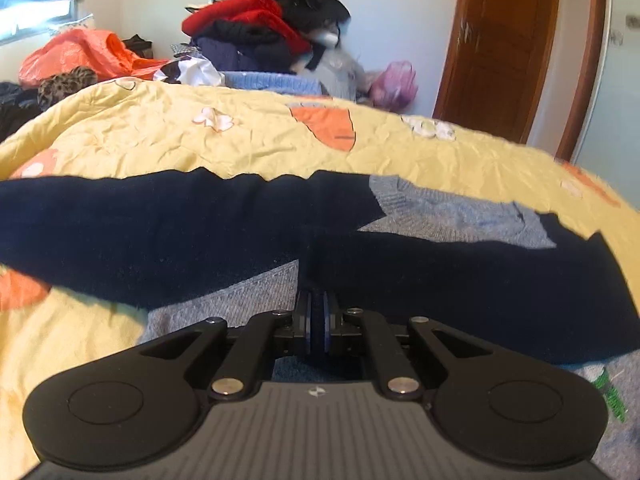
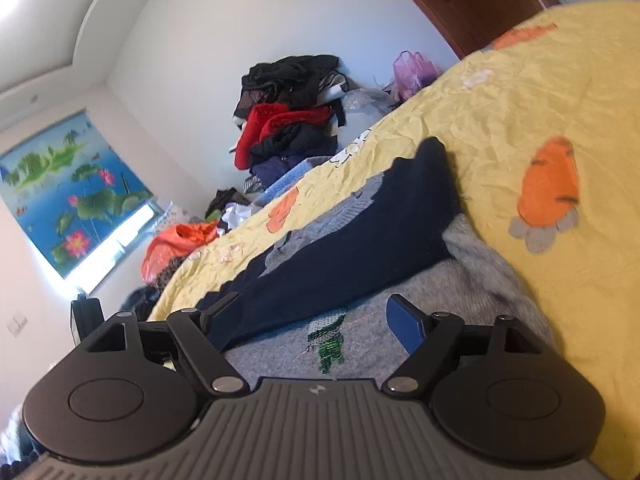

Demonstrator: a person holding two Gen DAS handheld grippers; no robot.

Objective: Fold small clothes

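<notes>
Navy-and-grey sweater (image 1: 460,272) sprawls mid-frame across the yellow bed (image 1: 160,140); left hand-held gripper (image 1: 317,312) pinches its navy fabric, right hand-held gripper (image 2: 316,320) gapes wide over the grey body.

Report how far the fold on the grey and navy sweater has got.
Done: both navy sleeves lie crossed over the sweater on the yellow bedspread. In hand: the left gripper is shut on navy fabric; the right gripper hovers open over the grey body. Left: folding the body.
</notes>
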